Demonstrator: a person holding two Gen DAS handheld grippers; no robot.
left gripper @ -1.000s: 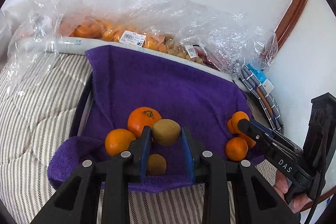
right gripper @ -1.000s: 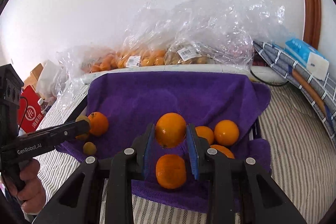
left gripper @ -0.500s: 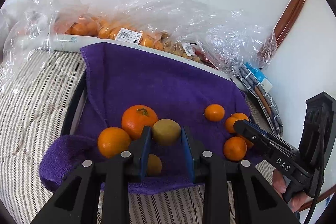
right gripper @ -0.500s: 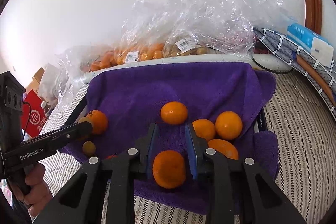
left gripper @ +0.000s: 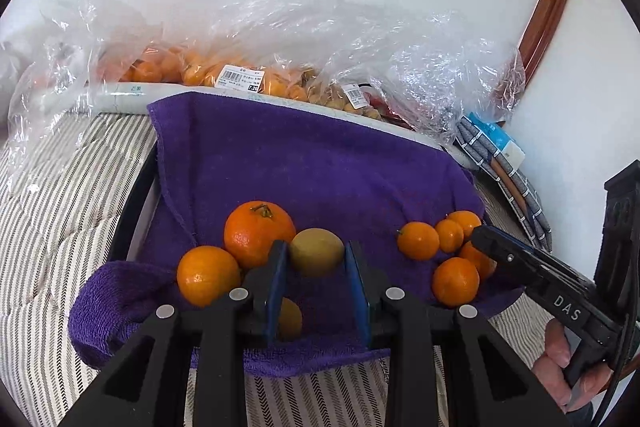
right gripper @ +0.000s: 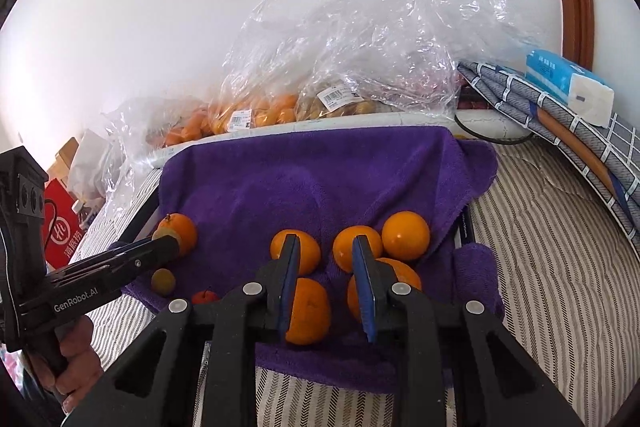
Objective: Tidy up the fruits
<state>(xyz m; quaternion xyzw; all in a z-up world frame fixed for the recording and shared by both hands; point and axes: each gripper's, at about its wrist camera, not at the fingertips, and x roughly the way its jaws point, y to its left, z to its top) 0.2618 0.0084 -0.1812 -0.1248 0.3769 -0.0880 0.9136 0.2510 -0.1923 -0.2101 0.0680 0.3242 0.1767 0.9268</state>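
On the left side of the purple towel (left gripper: 320, 163), your left hand-held gripper (left gripper: 316, 281) is clamped on a kiwi (left gripper: 316, 251) beside 2 oranges (left gripper: 258, 233). To the right, your right hand-held gripper (right gripper: 326, 281) stands parted and empty over 5 grouped oranges (right gripper: 405, 235). Sorting looks well underway; this kiwi and a smaller one (right gripper: 163, 281) remain to be placed.

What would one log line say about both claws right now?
left claw: shut on kiwi | right claw: open, empty | oranges: on purple towel
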